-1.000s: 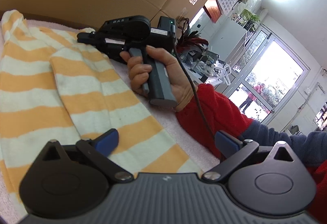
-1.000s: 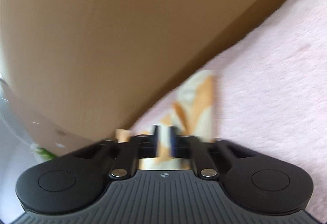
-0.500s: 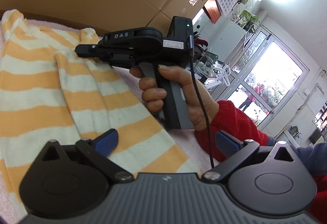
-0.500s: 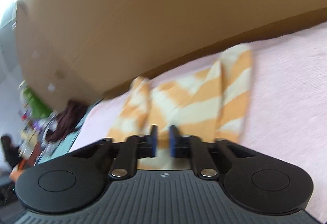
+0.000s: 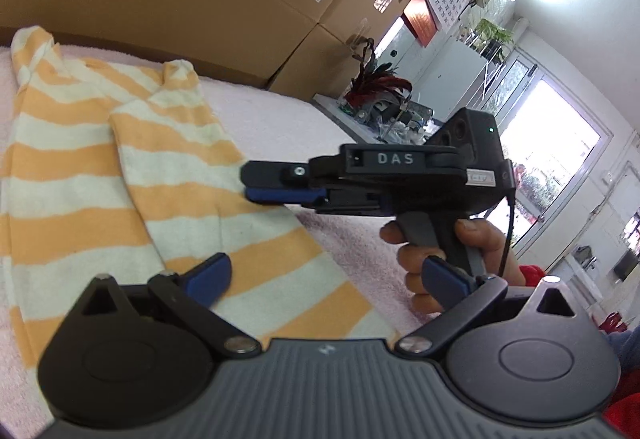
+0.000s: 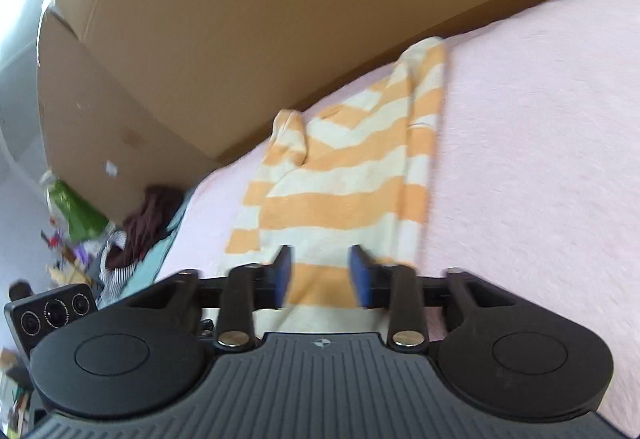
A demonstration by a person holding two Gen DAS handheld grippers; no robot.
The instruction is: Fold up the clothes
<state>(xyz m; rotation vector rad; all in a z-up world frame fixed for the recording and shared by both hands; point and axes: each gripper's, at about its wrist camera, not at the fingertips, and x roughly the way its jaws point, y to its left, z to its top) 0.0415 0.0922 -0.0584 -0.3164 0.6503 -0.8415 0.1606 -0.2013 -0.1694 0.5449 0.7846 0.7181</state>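
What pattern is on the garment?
Orange and cream stripes on the garment, clearest in the left wrist view.

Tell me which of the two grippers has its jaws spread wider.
The left gripper, seen in its own wrist view: its blue pads sit far apart over the striped garment. The right gripper shows only a narrow gap, nothing between its pads.

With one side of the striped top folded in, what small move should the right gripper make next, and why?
Probably lower the right gripper to the near hem of the striped top and pinch it. Its jaws have just been opening, with nothing between them, and it hangs clear above the cloth. The folded side already lies flat on the pink blanket, and the left gripper is open and idle, so folding the hem up looks next.
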